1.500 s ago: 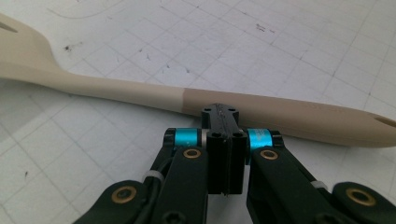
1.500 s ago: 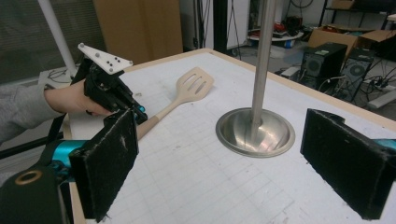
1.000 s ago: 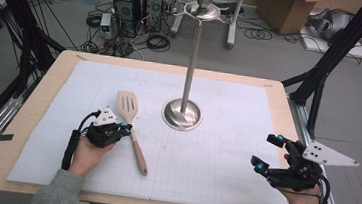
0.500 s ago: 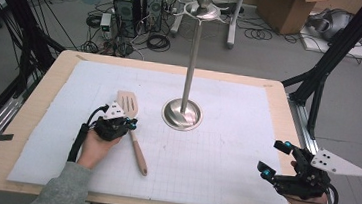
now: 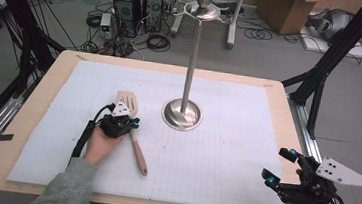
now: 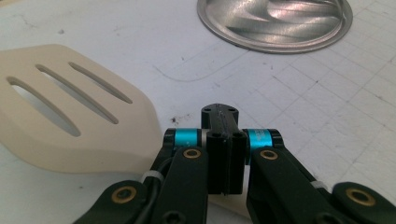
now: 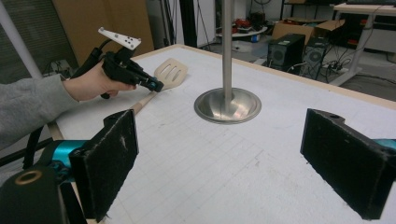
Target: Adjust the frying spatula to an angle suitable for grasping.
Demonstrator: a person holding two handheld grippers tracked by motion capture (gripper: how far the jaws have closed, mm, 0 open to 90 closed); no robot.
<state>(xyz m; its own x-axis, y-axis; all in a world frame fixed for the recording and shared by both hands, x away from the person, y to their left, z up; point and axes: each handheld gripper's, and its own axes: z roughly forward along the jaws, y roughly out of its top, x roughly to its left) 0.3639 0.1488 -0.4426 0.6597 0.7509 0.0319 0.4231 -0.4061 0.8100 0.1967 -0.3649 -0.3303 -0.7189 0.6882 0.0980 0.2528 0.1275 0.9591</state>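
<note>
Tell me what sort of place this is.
Likely a lab or workshop: a table topped with a white gridded mat, computer towers and tangled cables on the floor, cardboard boxes behind.

Your left gripper (image 5: 126,122) hovers over the slotted wooden spatula (image 5: 132,127), just where the blade meets the handle, its jaws pressed together with nothing between them. The spatula lies flat on the white gridded mat (image 5: 226,136), handle pointing toward you. Just beside it to the right stands the metal utensil stand (image 5: 183,113), upright on its round base. Your right gripper (image 5: 277,165) sits well apart, near the tabletop (image 5: 67,63)'s right front corner, jaws spread wide.
</note>
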